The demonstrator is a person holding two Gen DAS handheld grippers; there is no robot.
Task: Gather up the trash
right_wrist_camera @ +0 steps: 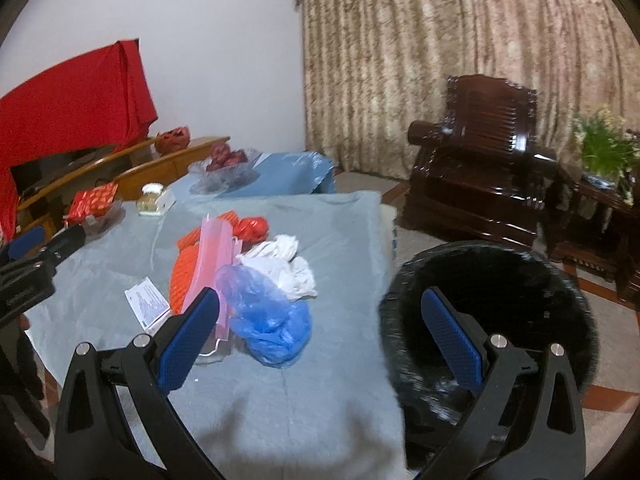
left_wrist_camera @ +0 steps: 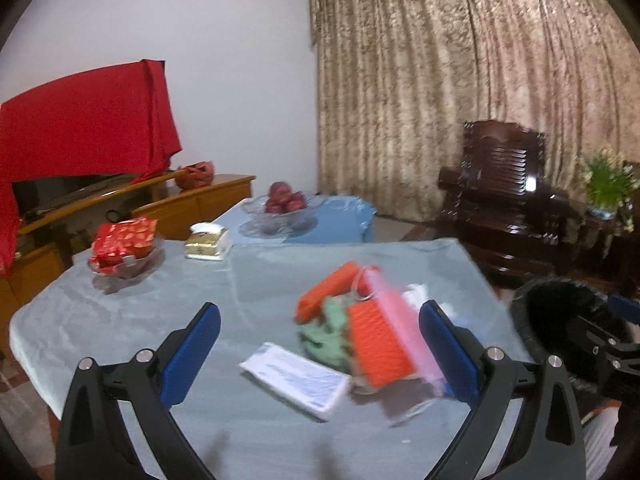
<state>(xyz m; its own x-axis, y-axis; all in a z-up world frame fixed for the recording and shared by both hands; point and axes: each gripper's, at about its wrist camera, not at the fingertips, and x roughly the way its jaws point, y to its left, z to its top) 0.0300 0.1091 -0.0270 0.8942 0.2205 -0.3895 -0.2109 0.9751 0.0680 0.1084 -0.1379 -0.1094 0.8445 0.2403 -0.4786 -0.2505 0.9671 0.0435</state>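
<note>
White wall (left_wrist_camera: 240, 60) on the left, beige patterned curtains (left_wrist_camera: 460, 100) beside it, a dark wooden armchair (right_wrist_camera: 480, 160) in front, red cloth (left_wrist_camera: 80, 120) draping the wooden sideboard (left_wrist_camera: 192, 204).

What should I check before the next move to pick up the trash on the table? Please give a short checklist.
1. Left gripper open, empty: ok.
2. Right gripper open, empty: ok.
3. Trash bin beside the table, mouth open: ok.
4. Blue plastic bag lies free, near the right gripper: ok.
5. White paper slip flat on the tablecloth; graspable: cannot tell.
6. Sharp view of the trash pile: not ok, left view blurred.
</note>
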